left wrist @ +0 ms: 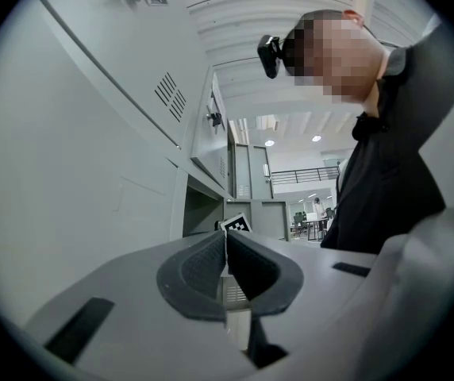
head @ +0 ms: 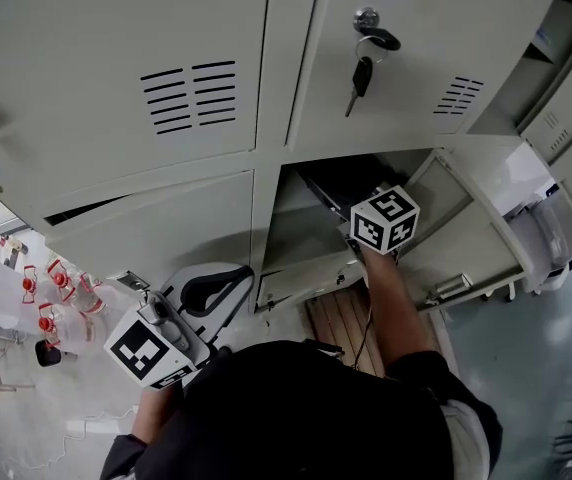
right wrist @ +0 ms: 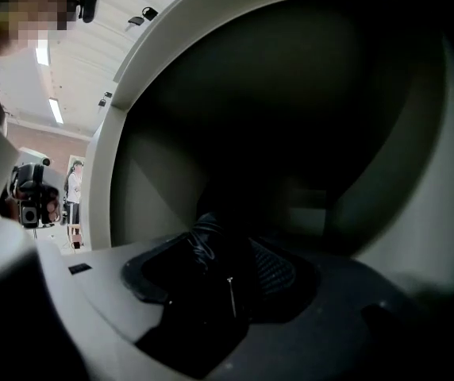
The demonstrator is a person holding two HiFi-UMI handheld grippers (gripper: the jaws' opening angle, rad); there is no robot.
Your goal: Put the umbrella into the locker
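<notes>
the bank of grey lockers (head: 116, 28) filled the head view, one lower compartment (head: 301, 233) open with its door (head: 486, 218) swung out to the right. the right forearm (head: 391, 298) reached roughly level through that opening. the right gripper (right wrist: 227, 264) was inside the dark compartment, its jaws set wide and closed on the folded black umbrella (right wrist: 203, 248), with walls close on both sides. the left gripper (left wrist: 225, 264) hung outside at the closed lower door, pads together and empty. a key (head: 360, 76) dangled above the opening.
</notes>
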